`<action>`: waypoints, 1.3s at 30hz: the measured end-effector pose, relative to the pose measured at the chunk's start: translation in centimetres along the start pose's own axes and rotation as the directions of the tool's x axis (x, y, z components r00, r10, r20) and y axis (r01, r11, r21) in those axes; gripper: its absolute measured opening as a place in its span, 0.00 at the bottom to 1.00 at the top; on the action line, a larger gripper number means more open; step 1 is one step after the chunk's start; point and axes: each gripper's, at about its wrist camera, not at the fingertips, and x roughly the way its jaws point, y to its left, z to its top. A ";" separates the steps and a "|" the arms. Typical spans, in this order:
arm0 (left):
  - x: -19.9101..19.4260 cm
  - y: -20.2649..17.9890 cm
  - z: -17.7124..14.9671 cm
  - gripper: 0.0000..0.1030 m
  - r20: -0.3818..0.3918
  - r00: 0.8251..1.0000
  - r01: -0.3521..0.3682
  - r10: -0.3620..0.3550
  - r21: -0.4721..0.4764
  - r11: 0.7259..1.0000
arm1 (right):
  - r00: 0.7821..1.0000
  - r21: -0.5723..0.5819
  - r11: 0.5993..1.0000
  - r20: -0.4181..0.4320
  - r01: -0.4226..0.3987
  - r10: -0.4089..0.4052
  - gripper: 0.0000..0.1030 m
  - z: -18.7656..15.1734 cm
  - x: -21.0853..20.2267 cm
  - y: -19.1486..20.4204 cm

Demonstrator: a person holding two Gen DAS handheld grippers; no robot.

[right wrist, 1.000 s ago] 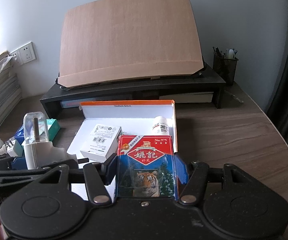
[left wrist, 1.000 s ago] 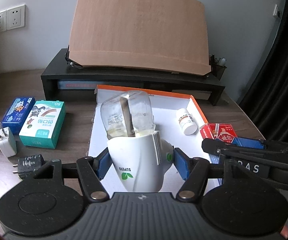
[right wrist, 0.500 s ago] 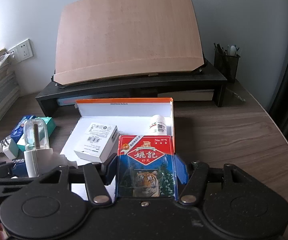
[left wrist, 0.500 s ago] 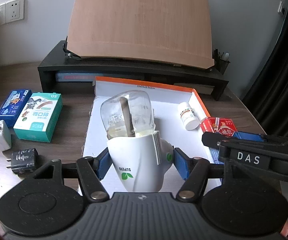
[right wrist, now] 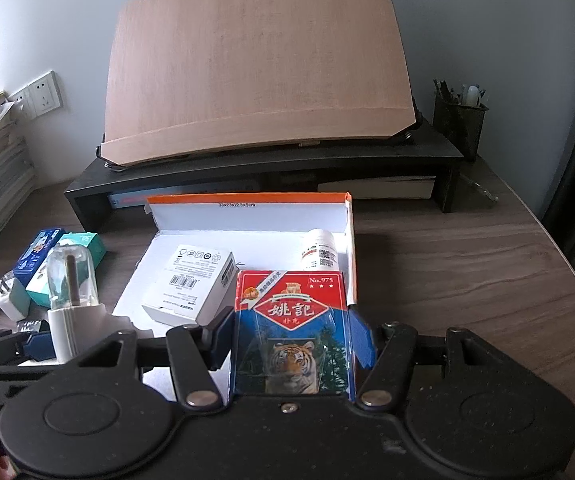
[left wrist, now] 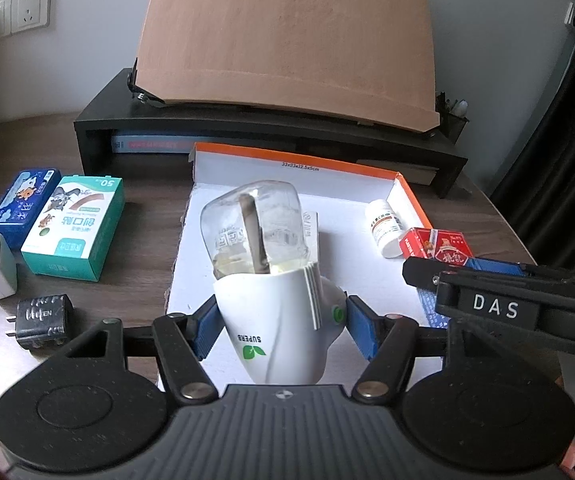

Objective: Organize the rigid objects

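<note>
The left gripper [left wrist: 281,322] squeezes the plug-in bottle [left wrist: 271,280]; the right gripper [right wrist: 293,340] squeezes the card pack [right wrist: 292,328], ready for the near box [right wrist: 247,220].

An open box [right wrist: 247,220] lies mid-table [right wrist: 467,272], near of the far shelf [right wrist: 267,168]. In it, a carton [right wrist: 191,280] lies left and a bottle [right wrist: 319,252] right. Two packs [left wrist: 73,228] and chargers [left wrist: 41,320] lie left of it.
</note>
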 end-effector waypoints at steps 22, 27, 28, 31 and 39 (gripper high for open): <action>1.4 -1.3 0.0 0.64 -0.031 0.997 0.066 -0.064 0.095 0.993 | 1.000 0.004 1.000 -0.010 0.025 -0.025 0.70 0.5 1.4 0.0; 1.6 -1.4 0.0 0.64 -0.035 0.997 0.070 -0.067 0.101 0.992 | 1.000 0.000 1.000 -0.014 0.023 -0.023 0.70 0.5 1.6 0.1; 1.6 -1.4 0.1 0.64 -0.035 0.997 0.070 -0.066 0.102 0.992 | 1.000 0.000 1.000 -0.013 0.022 -0.022 0.70 0.5 1.6 0.1; 1.7 -1.4 0.1 0.64 -0.036 0.997 0.069 -0.066 0.103 0.992 | 1.000 -0.001 1.000 -0.016 0.021 -0.021 0.70 0.5 1.8 0.1; 1.7 -1.5 0.1 0.64 -0.037 0.997 0.072 -0.068 0.106 0.992 | 1.000 -0.005 1.000 -0.021 0.017 -0.017 0.70 0.5 2.1 0.1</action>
